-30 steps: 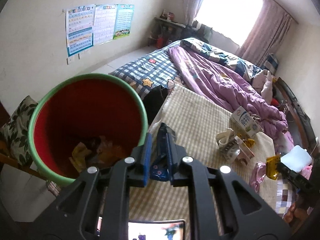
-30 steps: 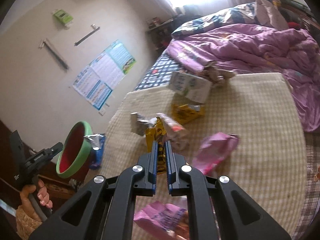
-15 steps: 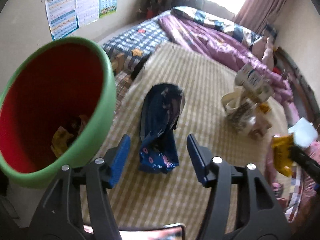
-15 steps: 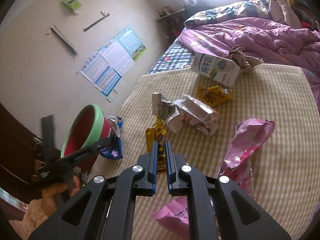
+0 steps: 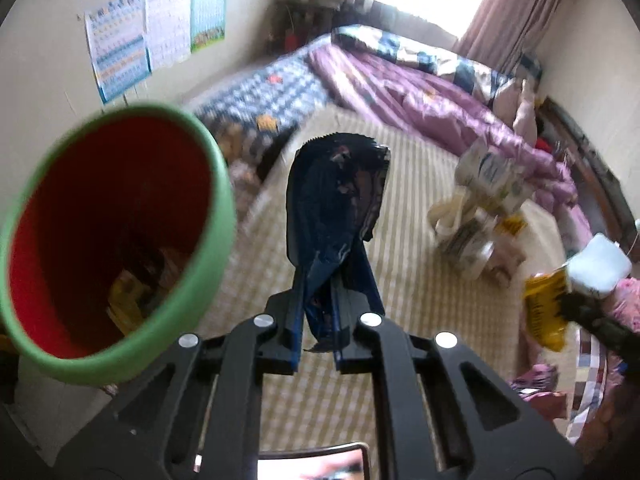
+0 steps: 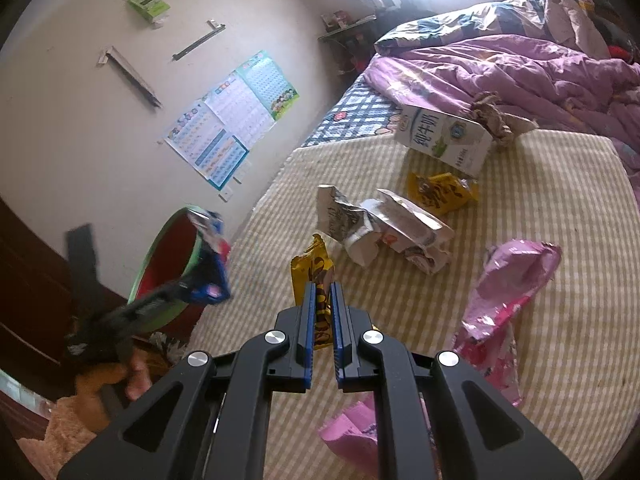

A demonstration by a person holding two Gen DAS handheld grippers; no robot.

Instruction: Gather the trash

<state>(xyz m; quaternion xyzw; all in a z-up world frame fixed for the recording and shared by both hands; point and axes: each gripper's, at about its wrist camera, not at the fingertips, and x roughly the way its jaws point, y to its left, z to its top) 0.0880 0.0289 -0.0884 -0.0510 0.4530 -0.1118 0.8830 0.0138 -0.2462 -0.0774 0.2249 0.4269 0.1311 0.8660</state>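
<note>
Clamping the blue wrapper (image 5: 336, 208) by its tail, left tool (image 5: 318, 316) may miss the bin (image 5: 188, 288); right tool (image 6: 322, 320) grips yellow wrapper (image 6: 310, 268).

Two yellow wrappers (image 6: 442, 192), one bin (image 5: 120, 240)

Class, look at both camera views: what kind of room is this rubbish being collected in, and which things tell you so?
Most likely a home bedroom: a rumpled purple quilt on a bed, a curtained window, and colourful children's learning charts on the wall.
</note>
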